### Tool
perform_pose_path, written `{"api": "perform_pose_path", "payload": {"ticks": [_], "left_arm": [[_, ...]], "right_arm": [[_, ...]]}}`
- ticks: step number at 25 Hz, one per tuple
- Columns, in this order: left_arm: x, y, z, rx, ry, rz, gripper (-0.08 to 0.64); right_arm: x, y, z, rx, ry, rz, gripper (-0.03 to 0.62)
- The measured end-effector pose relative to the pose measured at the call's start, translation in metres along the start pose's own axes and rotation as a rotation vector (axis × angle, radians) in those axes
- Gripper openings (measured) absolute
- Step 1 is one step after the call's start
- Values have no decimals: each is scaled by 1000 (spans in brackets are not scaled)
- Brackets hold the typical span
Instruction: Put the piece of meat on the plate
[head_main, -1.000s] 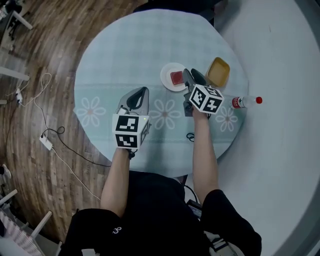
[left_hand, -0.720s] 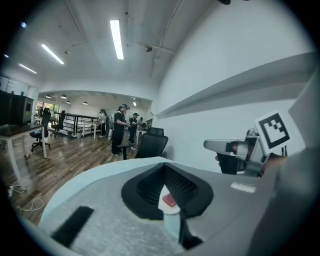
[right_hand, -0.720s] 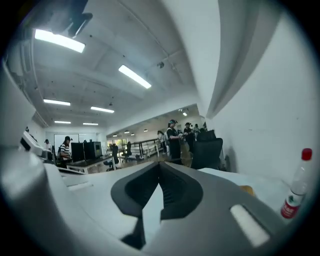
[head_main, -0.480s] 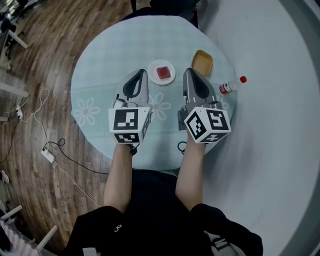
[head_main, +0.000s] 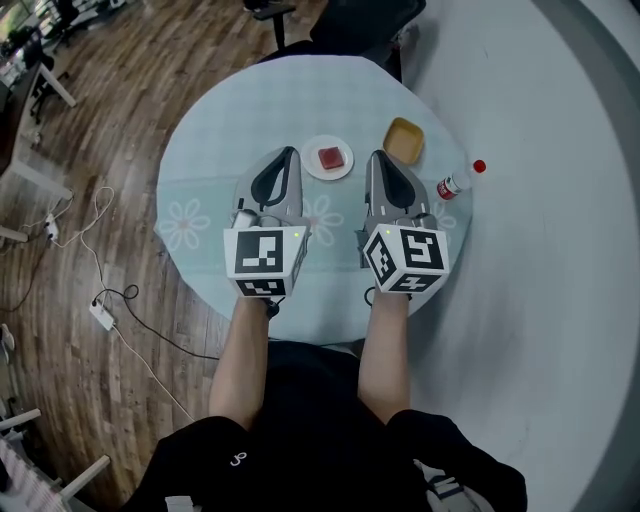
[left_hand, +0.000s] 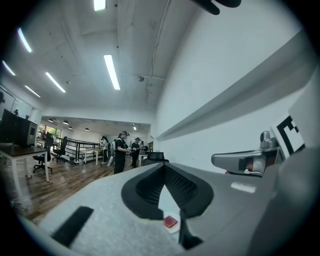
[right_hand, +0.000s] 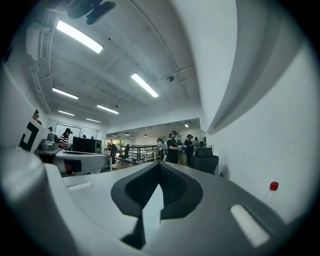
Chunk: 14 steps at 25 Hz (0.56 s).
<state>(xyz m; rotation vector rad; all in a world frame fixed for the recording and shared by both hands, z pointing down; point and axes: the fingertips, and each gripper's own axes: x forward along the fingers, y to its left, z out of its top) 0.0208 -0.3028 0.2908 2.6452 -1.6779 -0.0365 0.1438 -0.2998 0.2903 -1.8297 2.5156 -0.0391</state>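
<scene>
Round table (head_main: 230, 120) — meat (head_main: 330, 157) plated; bowl (head_main: 404, 141) head-view only.

L gripper (head_main: 283, 153) & R gripper (head_main: 377, 156) are held level, side by side, both pointing to 12 o'clock, L at R's 9 o'clock. Jaws of both are closed, nothing btwn them. Bare forearms (head_main: 243, 350) run back toward 6 o'clock.

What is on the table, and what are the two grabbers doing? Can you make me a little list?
table: round table, pale blue cloth with flowers
plate: white plate, between the two grippers' tips
meat: red piece of meat, lying on the plate
dish: yellow dish, right of the plate
bottle: red-capped bottle, near the table's right edge
left gripper: shut, empty
right gripper: shut, empty
</scene>
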Motion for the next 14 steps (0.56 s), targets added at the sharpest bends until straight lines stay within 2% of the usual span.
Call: {"api": "perform_pose_path", "payload": {"ticks": [14], "left_arm": [[-5, -22, -8, -18, 11, -7, -7]], "right_arm": [[-17, -9, -6, -12, 9, 13, 9]]}}
